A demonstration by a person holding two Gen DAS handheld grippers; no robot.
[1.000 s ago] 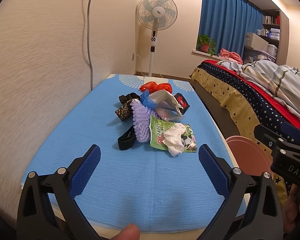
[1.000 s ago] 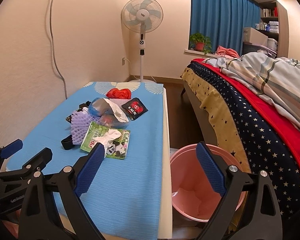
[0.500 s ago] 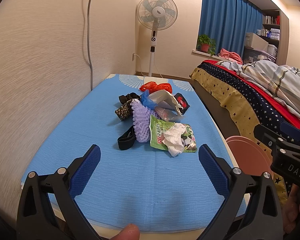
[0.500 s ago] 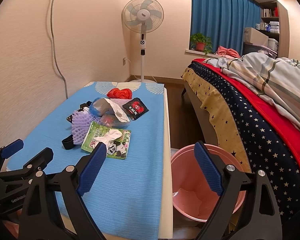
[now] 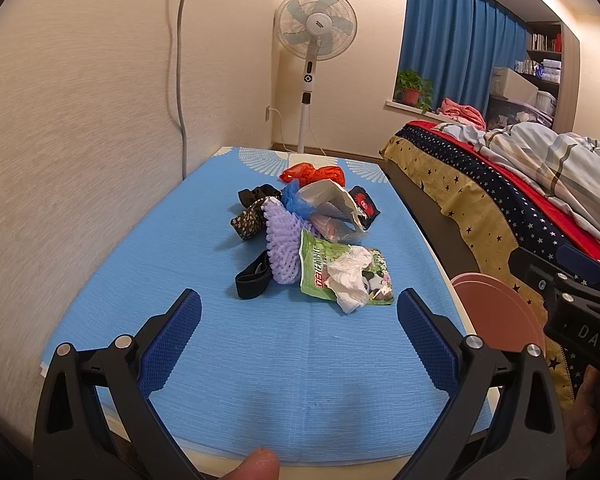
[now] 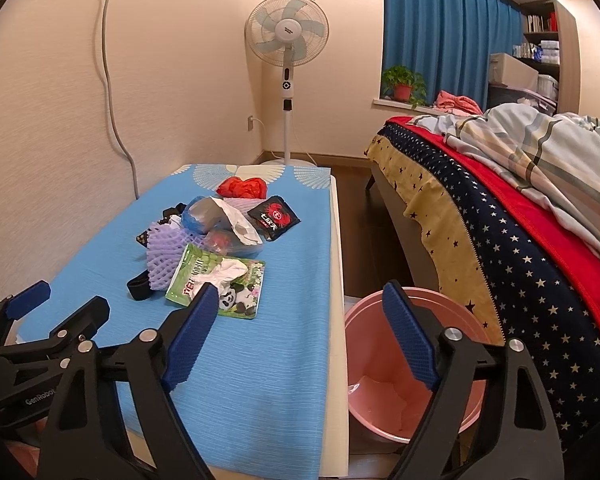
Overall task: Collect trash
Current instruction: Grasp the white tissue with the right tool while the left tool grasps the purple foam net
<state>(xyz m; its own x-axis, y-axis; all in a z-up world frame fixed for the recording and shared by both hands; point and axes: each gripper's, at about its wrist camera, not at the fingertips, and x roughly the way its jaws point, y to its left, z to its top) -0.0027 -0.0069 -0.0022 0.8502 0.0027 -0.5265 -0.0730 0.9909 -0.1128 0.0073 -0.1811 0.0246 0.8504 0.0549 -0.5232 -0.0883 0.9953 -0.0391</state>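
Your left gripper (image 5: 299, 312) holds its jaws wide, nothing between them, over the near end of the blue table mat (image 5: 180, 280). Your right gripper (image 6: 296, 312) has just been closing a little yet still gapes, empty, straddling the mat's edge and the pink bin (image 6: 412, 396) on the floor. The trash pile lies mid-mat: a green snack wrapper (image 5: 320, 272) under a crumpled tissue (image 5: 350, 276), with purple foam netting (image 5: 282, 240) beside them.
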